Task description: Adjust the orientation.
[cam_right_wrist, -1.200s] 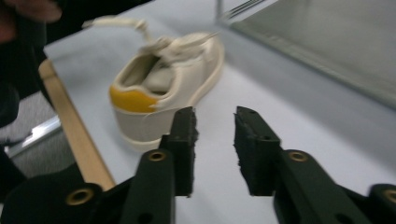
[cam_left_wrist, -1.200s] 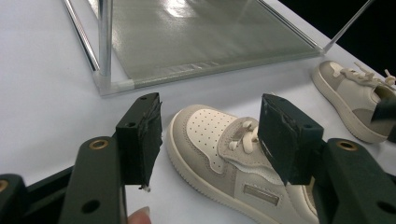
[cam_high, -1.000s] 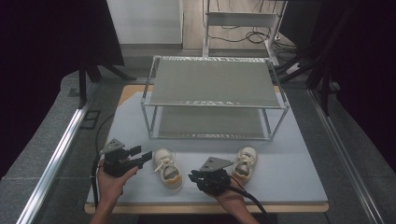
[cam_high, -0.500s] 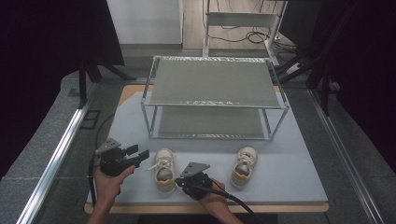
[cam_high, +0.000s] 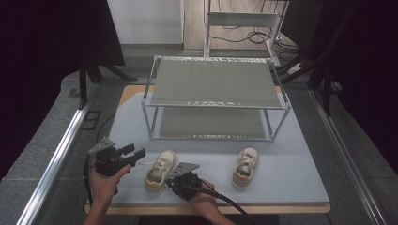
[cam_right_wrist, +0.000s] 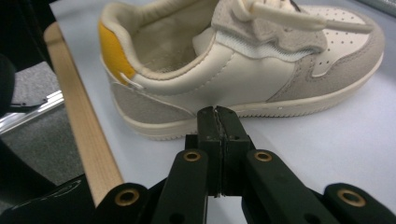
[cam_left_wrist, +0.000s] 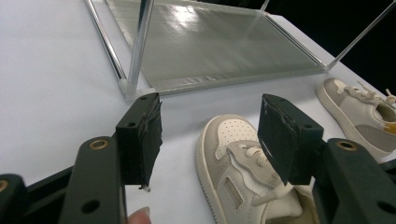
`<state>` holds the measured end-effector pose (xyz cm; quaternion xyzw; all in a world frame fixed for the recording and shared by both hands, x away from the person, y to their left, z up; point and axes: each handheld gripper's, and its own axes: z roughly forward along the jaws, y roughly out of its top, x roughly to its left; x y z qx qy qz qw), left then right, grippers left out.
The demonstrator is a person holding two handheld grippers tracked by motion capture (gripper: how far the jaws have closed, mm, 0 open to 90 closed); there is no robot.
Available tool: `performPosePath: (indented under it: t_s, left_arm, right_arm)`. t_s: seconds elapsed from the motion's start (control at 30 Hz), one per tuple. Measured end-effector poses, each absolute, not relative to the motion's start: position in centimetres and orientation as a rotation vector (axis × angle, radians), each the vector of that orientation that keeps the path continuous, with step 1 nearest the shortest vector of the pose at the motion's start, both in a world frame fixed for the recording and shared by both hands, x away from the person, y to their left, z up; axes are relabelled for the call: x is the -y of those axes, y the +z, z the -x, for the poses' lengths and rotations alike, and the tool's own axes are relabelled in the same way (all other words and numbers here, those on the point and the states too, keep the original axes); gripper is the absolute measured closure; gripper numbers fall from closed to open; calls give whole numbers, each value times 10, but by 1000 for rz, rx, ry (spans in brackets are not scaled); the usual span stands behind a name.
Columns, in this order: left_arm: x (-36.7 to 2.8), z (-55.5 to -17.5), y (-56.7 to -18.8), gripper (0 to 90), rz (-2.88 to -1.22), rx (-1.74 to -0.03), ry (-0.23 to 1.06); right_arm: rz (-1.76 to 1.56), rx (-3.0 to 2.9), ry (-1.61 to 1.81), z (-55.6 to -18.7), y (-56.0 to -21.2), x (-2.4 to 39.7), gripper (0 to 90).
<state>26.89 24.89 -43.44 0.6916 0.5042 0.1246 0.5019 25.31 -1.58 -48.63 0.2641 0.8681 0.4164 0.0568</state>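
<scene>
Right claw [cam_right_wrist: 218, 116] pinched fully closed, nothing gripped, tips at the near shoe's [cam_high: 159, 170] side. Left claw [cam_high: 133, 155] gaping wide, empty, just left of that shoe. Second shoe [cam_high: 245, 166] farther right on counter [cam_high: 300, 159].

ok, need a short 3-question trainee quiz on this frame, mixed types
1. True or false: the right hand-held gripper has its jaws shut, with nothing between them.
2. How many small beige-and-cream lace-up sneakers lie on the pale blue table mat?
3. The near sneaker lies: A) on the top shelf of the two-tier metal-frame rack, B) between the two grippers, C) on the floor.

Key: 1 true. 2 two, the near one and the far sneaker. 3 B; the left hand-held gripper stands open on its other side.
</scene>
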Motion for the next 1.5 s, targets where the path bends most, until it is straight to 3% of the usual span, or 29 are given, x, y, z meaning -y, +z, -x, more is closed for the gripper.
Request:
performPosePath:
  t_s: [0.67,1.5]
  left_arm:
    - [-239,-269,-437,397,-1707,-1203,293]
    - [-234,-263,-431,397,-1716,-1172,305]
  right_arm:
    - [-906,-2476,1282,-244,-459,107,879]
    - [-1003,-2368,1070,-240,-458,162,878]
